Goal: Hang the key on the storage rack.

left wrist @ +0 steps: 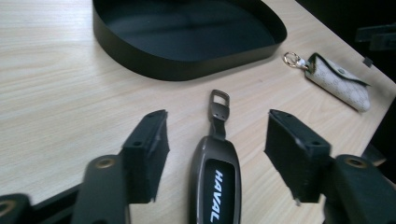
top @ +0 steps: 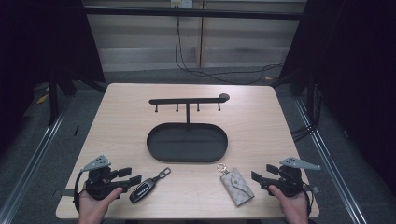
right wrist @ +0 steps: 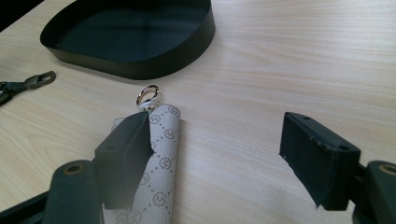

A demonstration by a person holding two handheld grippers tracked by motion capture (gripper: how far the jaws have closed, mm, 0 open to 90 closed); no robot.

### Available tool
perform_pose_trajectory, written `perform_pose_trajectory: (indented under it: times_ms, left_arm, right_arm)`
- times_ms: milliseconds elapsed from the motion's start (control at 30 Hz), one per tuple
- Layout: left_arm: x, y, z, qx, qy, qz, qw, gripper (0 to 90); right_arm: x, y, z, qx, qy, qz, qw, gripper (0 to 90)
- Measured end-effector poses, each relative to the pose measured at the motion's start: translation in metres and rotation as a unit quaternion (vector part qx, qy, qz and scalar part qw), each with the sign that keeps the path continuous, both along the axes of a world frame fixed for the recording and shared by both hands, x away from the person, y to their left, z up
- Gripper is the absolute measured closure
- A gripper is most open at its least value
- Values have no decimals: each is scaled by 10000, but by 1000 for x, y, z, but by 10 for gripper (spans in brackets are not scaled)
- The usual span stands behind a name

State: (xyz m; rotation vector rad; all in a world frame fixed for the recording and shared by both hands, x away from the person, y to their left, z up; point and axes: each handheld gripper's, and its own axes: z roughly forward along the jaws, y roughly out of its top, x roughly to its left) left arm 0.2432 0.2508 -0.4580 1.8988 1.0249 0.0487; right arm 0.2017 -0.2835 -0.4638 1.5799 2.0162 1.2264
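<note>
High view: a person's left gripper point(top: 135, 180) and right gripper point(top: 256, 177) rest near the table's point(top: 261, 121) front edge; the car key fob point(top: 145, 187) lies just beside the left one, the key pouch point(top: 237, 185) near the right, both in front of the black oval tray point(top: 154, 149) with its hook rack point(top: 187, 101).

Left gripper view: jaws stand apart on either side of the fob point(left wrist: 214, 184), pads clear of it.

Right gripper view: jaws wide, holding nothing; the pouch point(right wrist: 161, 163) lies partly under the left-hand jaw.
</note>
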Motion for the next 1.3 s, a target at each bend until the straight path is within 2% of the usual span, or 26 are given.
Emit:
perform_pose_trajectory:
  times_ms: [100,200,333,433,600,700,733,800,833,1000,1067,1233,1300]
  left_arm:
    - [-1,-2,1,82,-13,-48,10000,451]
    - [1,-3,3,282,-77,-99,9995,443]
    - [1,0,4,220,-42,-41,9997,429]
    - [-1,-1,8,260,-124,-94,9995,398]
    - [-3,-2,12,236,-155,-214,9994,401]
    - [-2,-3,14,318,-124,-210,9992,400]
    - [0,-5,15,406,-82,-299,9987,381]
    - [4,-10,17,584,-112,-298,9978,360]
    - [4,-10,17,584,-112,-298,9978,358]
    - [16,-20,24,849,15,-322,9959,352]
    - [18,-22,25,872,87,-367,9955,353]
    - [28,-35,39,1184,148,-508,9916,360]
    - [31,-38,43,1204,126,-559,9911,371]
  right_arm:
    - [1,-1,0,36,8,-12,10000,246]
    - [1,-2,0,52,16,-30,10000,245]
    - [1,-1,0,28,19,-15,10000,245]
    - [0,0,0,4,10,0,10000,245]
    - [0,1,0,-35,16,4,10000,245]
    - [-1,1,1,-48,16,8,10000,245]
    - [-1,1,0,-37,7,14,10000,245]
    - [0,1,0,-29,18,4,10000,245]
    - [0,1,0,-29,18,4,10000,245]
    - [1,1,-1,-52,39,9,10000,245]
    - [1,1,-1,-42,42,12,10000,245]
    - [1,2,-1,-43,57,13,10000,245]
    - [1,2,-1,-49,57,12,10000,245]
